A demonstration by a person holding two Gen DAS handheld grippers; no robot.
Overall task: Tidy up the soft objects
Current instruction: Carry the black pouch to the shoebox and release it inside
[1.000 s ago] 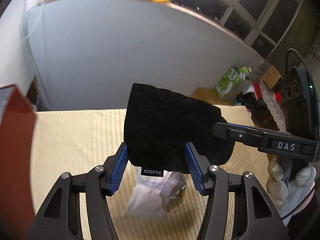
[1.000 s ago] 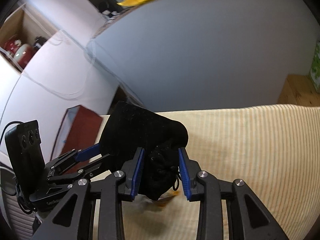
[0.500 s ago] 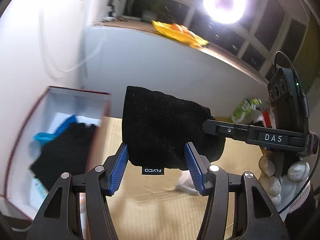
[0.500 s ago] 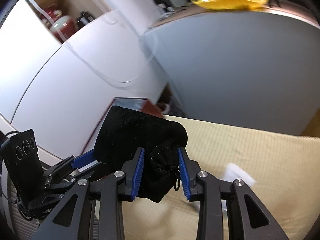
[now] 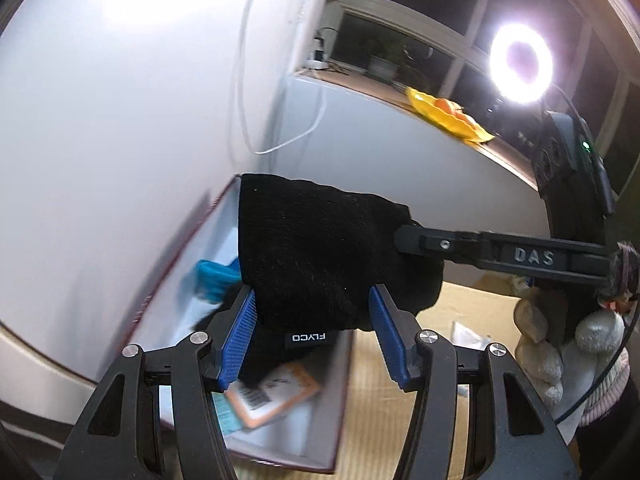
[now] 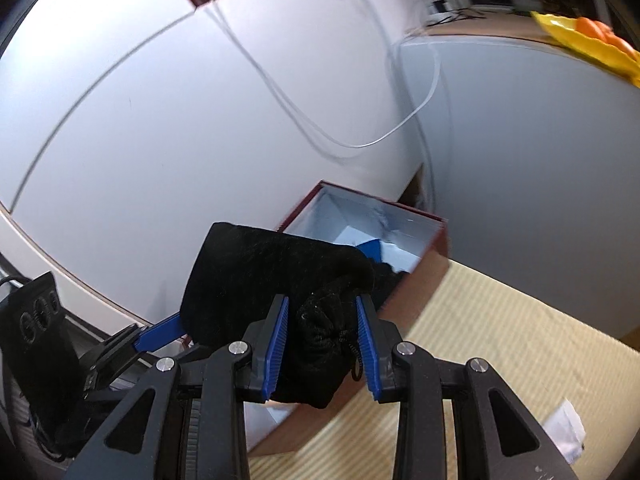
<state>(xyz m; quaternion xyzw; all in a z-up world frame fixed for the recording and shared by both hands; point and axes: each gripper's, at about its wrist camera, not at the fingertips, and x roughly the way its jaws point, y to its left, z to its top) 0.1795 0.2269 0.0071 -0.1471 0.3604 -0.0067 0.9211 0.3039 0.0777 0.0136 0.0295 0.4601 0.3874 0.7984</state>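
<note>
Clamping black pouch (image 5: pixel 320 252) between left gripper (image 5: pixel 314 334), right gripper (image 6: pixel 322 344) pinching its bunched end

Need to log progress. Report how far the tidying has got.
Done: the box already holds a black item, something blue and an orange packet. In hand: both grippers, left and right, carry a black pouch over the box, not yet released. Left: drop it in, then the white packet lying on the mat.
</note>
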